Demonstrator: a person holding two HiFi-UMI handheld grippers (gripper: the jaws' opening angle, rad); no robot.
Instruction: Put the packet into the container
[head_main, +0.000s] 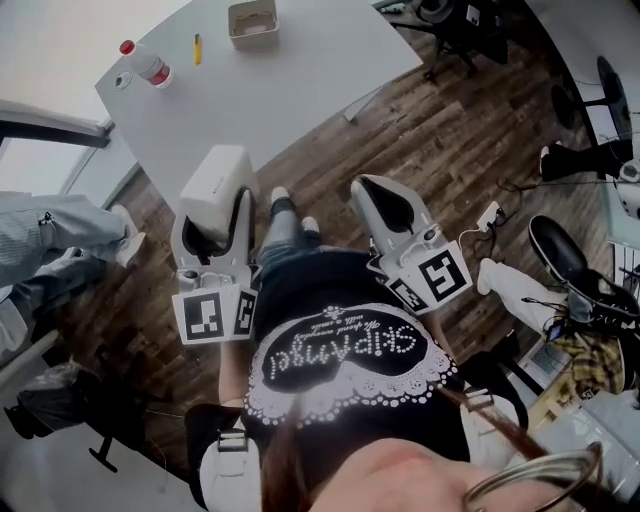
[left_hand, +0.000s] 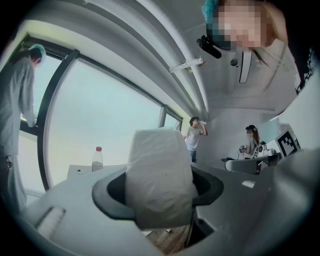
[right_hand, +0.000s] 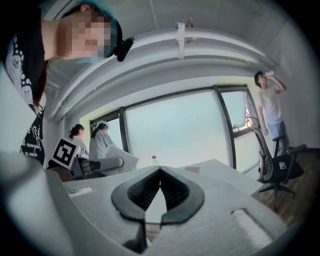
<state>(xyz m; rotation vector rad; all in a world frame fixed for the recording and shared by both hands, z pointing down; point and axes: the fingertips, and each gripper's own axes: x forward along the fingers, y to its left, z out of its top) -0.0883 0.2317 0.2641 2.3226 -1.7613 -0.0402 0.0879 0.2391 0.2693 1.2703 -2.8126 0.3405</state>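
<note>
- The white packet (left_hand: 160, 175) is clamped by the left gripper (head_main: 213, 232); the right gripper (right_hand: 159, 195) is closed, empty.
- A firm grip is to be held until the container (head_main: 252, 40), at 12 o'clock, is reached.

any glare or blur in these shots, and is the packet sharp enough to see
Left gripper view: strong fisheye bend with dark corners; the bright window washes out, yet the packet is sharp. Right gripper view: same bend, window blown white. Head view: even light on the table; the glasses near the lens are blurred.
</note>
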